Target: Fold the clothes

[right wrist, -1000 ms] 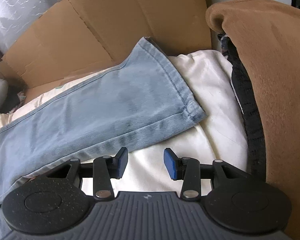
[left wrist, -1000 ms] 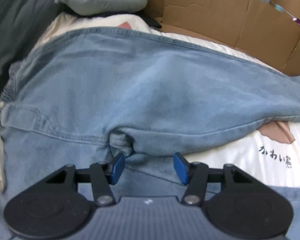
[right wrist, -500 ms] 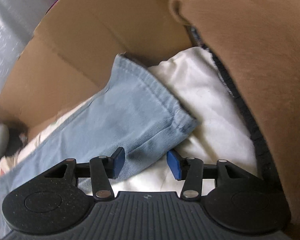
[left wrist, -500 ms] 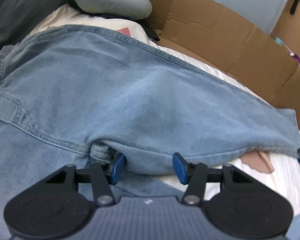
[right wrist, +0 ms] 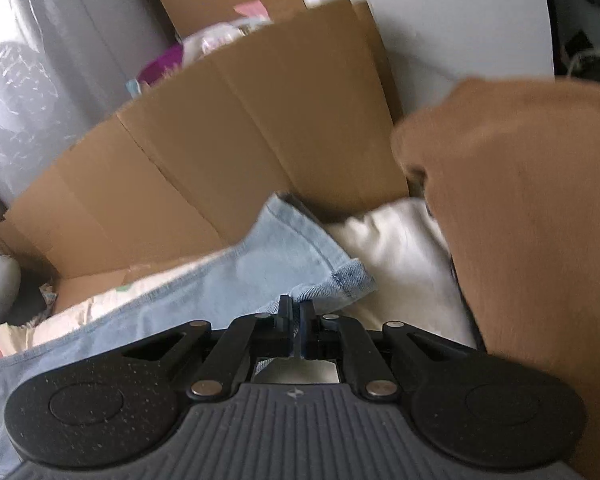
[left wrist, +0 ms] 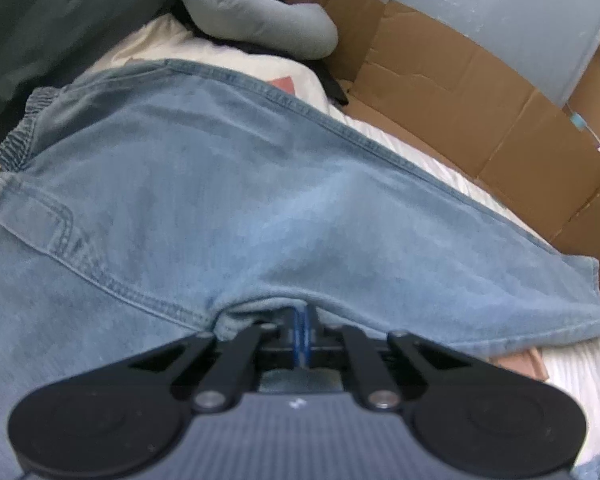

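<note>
No lettering can be read anywhere in either view. The left gripper (left wrist: 302, 330) is clamped on a bunched fold of the light blue jeans (left wrist: 228, 208) near the crotch seam; their long axis runs from the waistband, ahead to its left, toward the leg hem at far right (beside the cardboard (left wrist: 480, 92)). The right gripper (right wrist: 296, 322) pinches that leg's hem, with a brown garment (right wrist: 540, 220) to its right.

A cluttered home room, laundry under way

Light-blue jeans (left wrist: 236, 208) lie spread on white bedding (right wrist: 400, 252) — flattened cardboard (left wrist: 452, 92) lines the far edge, a brown garment (right wrist: 532, 220) and a grey one (left wrist: 256, 12) heaped alongside — with plastic-wrapped furniture (right wrist: 40, 72) behind.
</note>
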Demonstrator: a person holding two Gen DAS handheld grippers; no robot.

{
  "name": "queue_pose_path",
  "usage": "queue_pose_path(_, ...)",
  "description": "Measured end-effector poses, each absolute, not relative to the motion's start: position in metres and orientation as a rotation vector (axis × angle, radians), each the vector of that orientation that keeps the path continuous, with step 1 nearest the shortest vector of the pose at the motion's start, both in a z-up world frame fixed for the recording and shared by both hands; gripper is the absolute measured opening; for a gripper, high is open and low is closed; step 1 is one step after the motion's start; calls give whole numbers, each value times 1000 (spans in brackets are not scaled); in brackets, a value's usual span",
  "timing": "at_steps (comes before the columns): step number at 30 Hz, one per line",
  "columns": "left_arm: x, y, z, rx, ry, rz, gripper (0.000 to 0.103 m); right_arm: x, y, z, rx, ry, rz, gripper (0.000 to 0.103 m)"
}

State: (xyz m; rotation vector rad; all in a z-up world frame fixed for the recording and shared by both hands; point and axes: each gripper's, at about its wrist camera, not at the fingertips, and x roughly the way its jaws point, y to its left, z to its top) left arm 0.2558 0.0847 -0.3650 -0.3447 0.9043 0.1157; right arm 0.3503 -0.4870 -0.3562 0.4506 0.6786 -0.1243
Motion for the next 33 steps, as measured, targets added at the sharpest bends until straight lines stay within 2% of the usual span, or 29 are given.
queue_pose_path(6,259,84,-363,-330,922,118,2,351,-485,-342,414,666,-157,0)
queue_pose_path(13,260,76,-381,-284,1033,102,3,350,-491,-373,370,746,-216,0)
queue_pose_path(25,255,45,-339,-102,918,17,5,346,-487,-399,330,882,-267,0)
queue_pose_path(30,275,42,-352,-74,921,-25,8,339,-485,-394,307,932,-340,1)
queue_pose_path(33,284,41,-366,-58,946,-35,8,330,-477,-382,278,898,-307,2)
